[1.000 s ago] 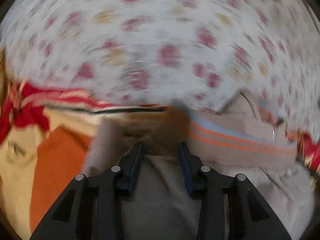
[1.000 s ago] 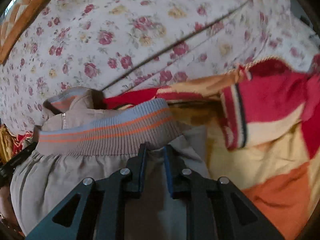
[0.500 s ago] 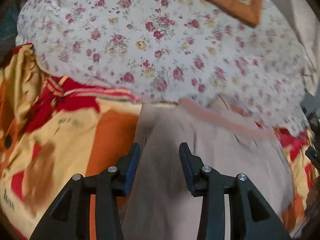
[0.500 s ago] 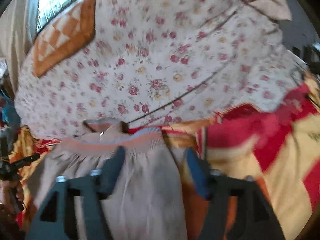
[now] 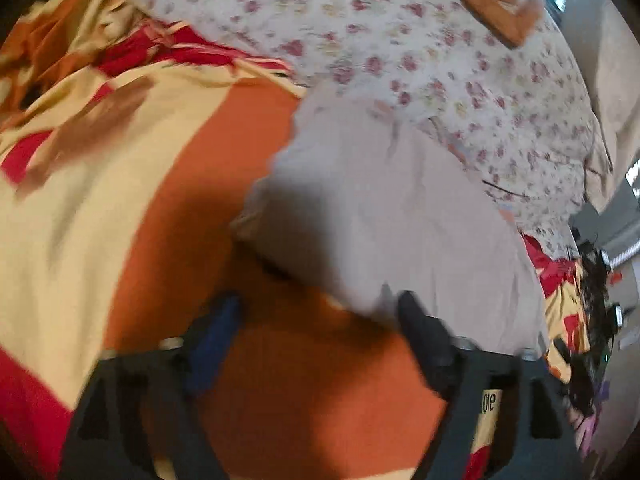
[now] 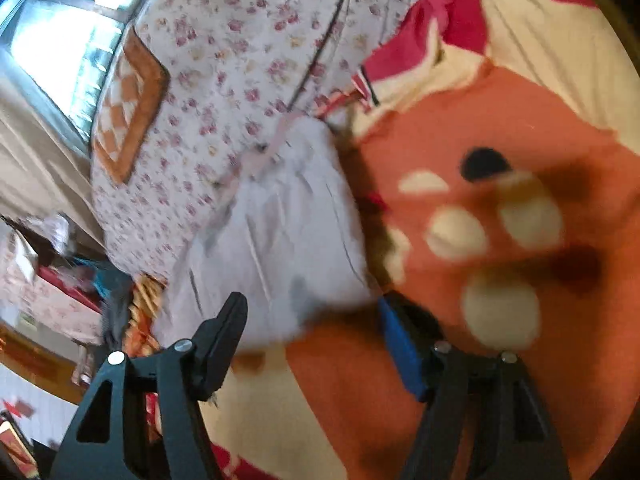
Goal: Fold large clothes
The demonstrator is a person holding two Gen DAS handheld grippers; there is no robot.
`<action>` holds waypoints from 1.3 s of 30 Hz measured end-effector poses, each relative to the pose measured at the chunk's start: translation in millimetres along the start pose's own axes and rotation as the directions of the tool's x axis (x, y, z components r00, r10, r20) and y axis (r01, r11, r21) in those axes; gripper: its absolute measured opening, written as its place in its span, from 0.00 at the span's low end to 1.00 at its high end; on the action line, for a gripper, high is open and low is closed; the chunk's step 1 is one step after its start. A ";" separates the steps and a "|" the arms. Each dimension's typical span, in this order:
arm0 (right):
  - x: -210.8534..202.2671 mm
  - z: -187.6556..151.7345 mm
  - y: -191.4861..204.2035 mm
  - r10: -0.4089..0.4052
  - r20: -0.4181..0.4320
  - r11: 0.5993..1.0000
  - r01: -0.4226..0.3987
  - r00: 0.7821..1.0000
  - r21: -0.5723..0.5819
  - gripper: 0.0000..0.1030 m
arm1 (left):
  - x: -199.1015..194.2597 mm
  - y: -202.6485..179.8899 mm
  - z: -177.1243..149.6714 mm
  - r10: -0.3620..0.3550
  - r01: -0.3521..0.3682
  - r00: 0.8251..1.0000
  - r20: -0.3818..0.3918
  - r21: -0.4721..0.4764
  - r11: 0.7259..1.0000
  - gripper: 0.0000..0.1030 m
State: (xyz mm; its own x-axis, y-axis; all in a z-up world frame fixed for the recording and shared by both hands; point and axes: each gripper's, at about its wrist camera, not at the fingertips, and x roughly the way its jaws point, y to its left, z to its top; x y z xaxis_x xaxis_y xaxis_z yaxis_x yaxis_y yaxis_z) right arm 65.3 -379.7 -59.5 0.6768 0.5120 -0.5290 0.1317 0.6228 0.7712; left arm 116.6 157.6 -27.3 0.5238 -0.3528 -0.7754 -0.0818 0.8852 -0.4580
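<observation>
Lying flat on the orange, cream and red patterned blanket [image 5: 168, 168], the pale grey-beige folded garment [image 5: 392, 216] runs its long axis from near our grippers up toward the white sheet printed with small red flowers [image 5: 420, 52], its far end touching that sheet. In the left wrist view we see it as a smooth, blurred slab slanting up and to the left, with a soft rumpled near edge. In the right wrist view the same garment [image 6: 280, 232] leans up to the right, shows a few lengthwise creases, and carries a faint pinkish band at its far end.

Our left gripper [image 5: 320, 312] hangs over bare orange blanket at the garment's near edge, its jaws spreading wide, nothing pinched between them. Our right gripper [image 6: 312, 316] stands apart too, though its jaws are easing inward; the garment's near corner lies in the gap, and the pads do not press on it.

Only the right wrist view gives us the bright window [image 6: 76, 4], the orange-and-white checked cushion [image 6: 128, 104], and the blanket's cream spots. Only the left wrist view shows the dark clutter [image 5: 592, 320] at the far right.
</observation>
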 end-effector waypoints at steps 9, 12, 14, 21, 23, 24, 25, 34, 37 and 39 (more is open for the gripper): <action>20.5 10.6 22.9 -0.098 0.093 0.985 0.110 0.991 -0.130 0.21 | 16.9 -7.8 34.5 0.014 -0.019 0.996 0.093 0.053 0.998 0.25; 28.9 13.2 15.0 -0.102 0.051 0.989 0.107 0.993 -0.102 0.21 | 19.3 2.7 36.2 0.009 -0.009 0.995 0.101 0.002 1.000 0.03; 24.8 13.6 17.9 -0.116 0.058 0.984 0.122 0.992 -0.130 0.10 | 14.6 -4.8 32.5 0.019 -0.022 0.993 0.120 0.027 0.999 0.00; -41.8 7.1 57.2 -0.081 0.102 0.970 0.101 0.992 -0.221 0.04 | -51.1 -26.5 -7.1 -0.045 0.023 0.986 0.161 0.137 0.990 0.00; -64.6 -3.0 54.1 -0.070 0.089 0.976 0.087 0.994 -0.202 0.04 | -66.9 -23.0 -31.2 -0.057 0.043 0.990 0.130 0.110 0.993 0.00; -75.0 -9.2 49.7 -0.074 0.082 0.979 0.089 0.994 -0.186 0.04 | -72.0 -21.5 -41.0 -0.063 0.051 0.991 0.117 0.099 0.994 0.00; -85.2 -15.5 43.4 -0.067 0.083 0.983 0.080 0.994 -0.166 0.04 | -78.5 -19.4 -56.0 -0.069 0.061 0.992 0.104 0.081 0.995 0.00; -137.9 -9.0 -26.7 -0.245 0.204 0.957 0.204 0.948 0.204 0.18 | -63.2 0.7 -78.5 0.021 -0.025 0.995 0.102 0.036 0.999 0.14; -144.5 -0.1 9.3 -0.298 0.275 0.953 0.300 0.914 0.039 0.18 | -83.8 -6.4 -74.2 0.093 -0.110 0.971 0.220 0.068 0.992 0.14; -133.3 5.2 46.1 -0.290 0.279 0.931 0.338 0.915 -0.139 0.18 | -96.1 -11.6 -68.3 0.139 -0.170 0.947 0.290 0.082 0.982 0.14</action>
State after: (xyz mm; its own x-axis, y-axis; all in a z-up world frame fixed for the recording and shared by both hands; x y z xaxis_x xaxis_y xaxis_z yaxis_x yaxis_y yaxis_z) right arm -15.0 -422.3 48.5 0.7831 0.1230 -0.6096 0.2504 0.8350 0.4901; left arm 9.3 160.5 22.8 0.7307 -0.1227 -0.6715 -0.0994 0.9541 -0.2825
